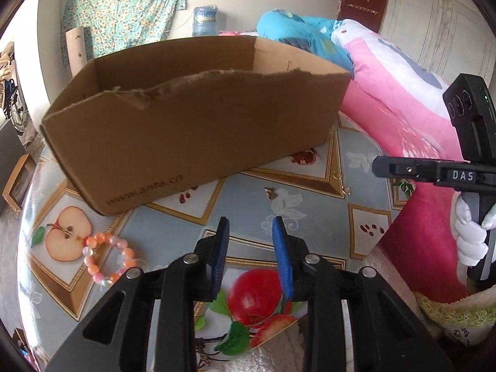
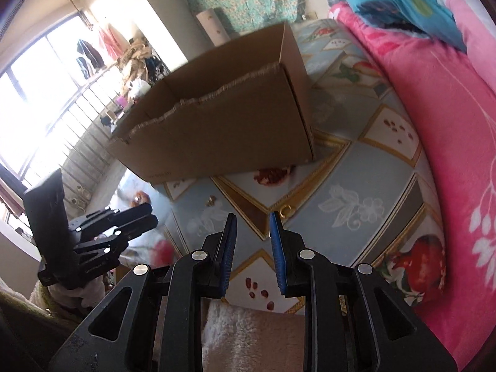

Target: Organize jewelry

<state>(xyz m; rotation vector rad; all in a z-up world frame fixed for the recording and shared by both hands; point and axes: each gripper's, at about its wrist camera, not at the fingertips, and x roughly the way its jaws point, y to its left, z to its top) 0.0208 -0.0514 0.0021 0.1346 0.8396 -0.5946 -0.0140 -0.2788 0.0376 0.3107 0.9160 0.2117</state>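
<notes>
A cardboard box (image 1: pixel 192 117) with a torn front rim sits on the tabletop (image 1: pixel 310 192), which is covered in a cloth printed with fruit. The box is open at the top; from here its inside shows only bare cardboard walls.

The left tongs (image 1: pixel 251 226) hover above the cloth in front of the box, their blue pads spread a little with nothing between them. Just to their left lies a bracelet (image 1: pixel 108 257) of orange and pink beads, beside a printed apple half and clear of the box. Ahead of the tongs, near the box's front edge, is a small gold-coloured piece (image 1: pixel 270 191), perhaps an earring, though it is too small to be sure.

The right tongs (image 2: pixel 251 217) are also slightly parted and empty, pointing down at the cloth. Just beyond their right pad lies a gold ring (image 2: pixel 285 209) on the tabletop, not touched by either pad. A white-gloved hand (image 1: pixel 469 232) holds the handle of the right tool.

A pink quilt (image 2: pixel 434 124) is heaped along the right side of the tabletop.
</notes>
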